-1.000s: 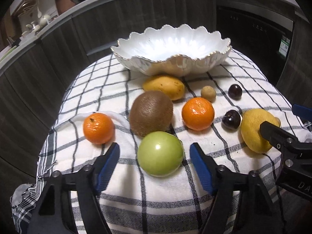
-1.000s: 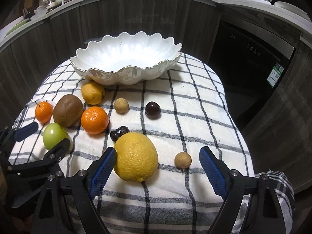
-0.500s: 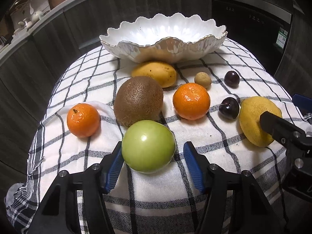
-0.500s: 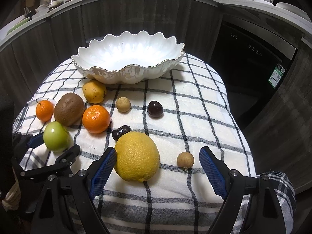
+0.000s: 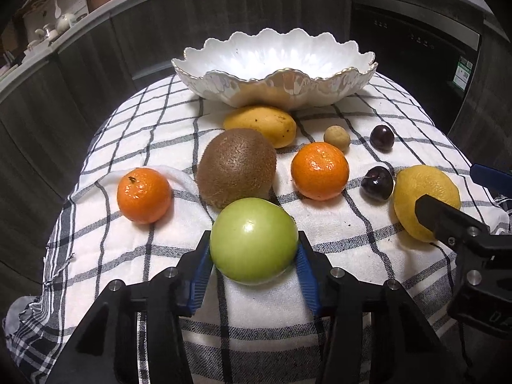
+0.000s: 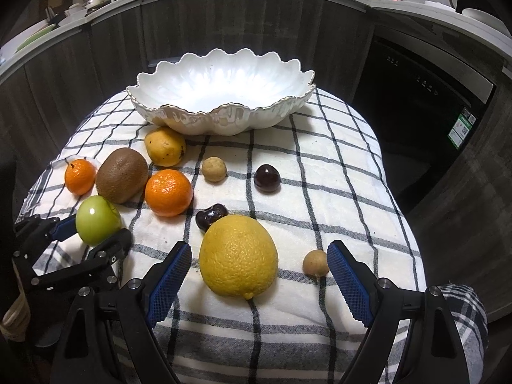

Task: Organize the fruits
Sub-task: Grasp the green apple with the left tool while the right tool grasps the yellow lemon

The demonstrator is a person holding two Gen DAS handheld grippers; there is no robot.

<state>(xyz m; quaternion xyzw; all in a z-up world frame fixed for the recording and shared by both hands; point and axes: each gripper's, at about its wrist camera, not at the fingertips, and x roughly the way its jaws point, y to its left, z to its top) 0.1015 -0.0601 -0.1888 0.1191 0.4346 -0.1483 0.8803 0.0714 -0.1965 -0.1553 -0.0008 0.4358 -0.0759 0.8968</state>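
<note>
Left gripper (image 5: 254, 257) jaws clenched on the green apple (image 5: 253, 240), blue pads pressing both flanks at about its widest line; the apple sits on the checked cloth (image 5: 336, 304) covering the worktop, nearest fruit on the left. Judgement: lift straight up before travelling, since the kiwi (image 5: 236, 167) is just behind it and a forward drag would shove it. Carry high enough to pass the scalloped rim of the white bowl (image 5: 275, 60), then lower and let go near the centre (smooth skin, so a light squeeze should do).

Right gripper (image 6: 259, 264) jaws released and wide, with the lemon (image 6: 238, 254) between them but clear of both pads. A small tan fruit (image 6: 316, 262) lies just beside the right pad; closing as it stands would likely catch it, so centre on the lemon first.

Count, near to far:
- 1 green apple
- 1 lemon
- 2 small tan fruits (other one (image 6: 213, 168) mid-cloth)
- 2 dark cherries (image 6: 211, 216) (image 6: 267, 178)
- 2 tangerines (image 6: 168, 192) (image 6: 80, 176)
- 1 kiwi
- 1 mango (image 6: 164, 146), touching or nearly touching the bowl's foot
- 1 bowl at the far edge, nothing visible in it
</note>
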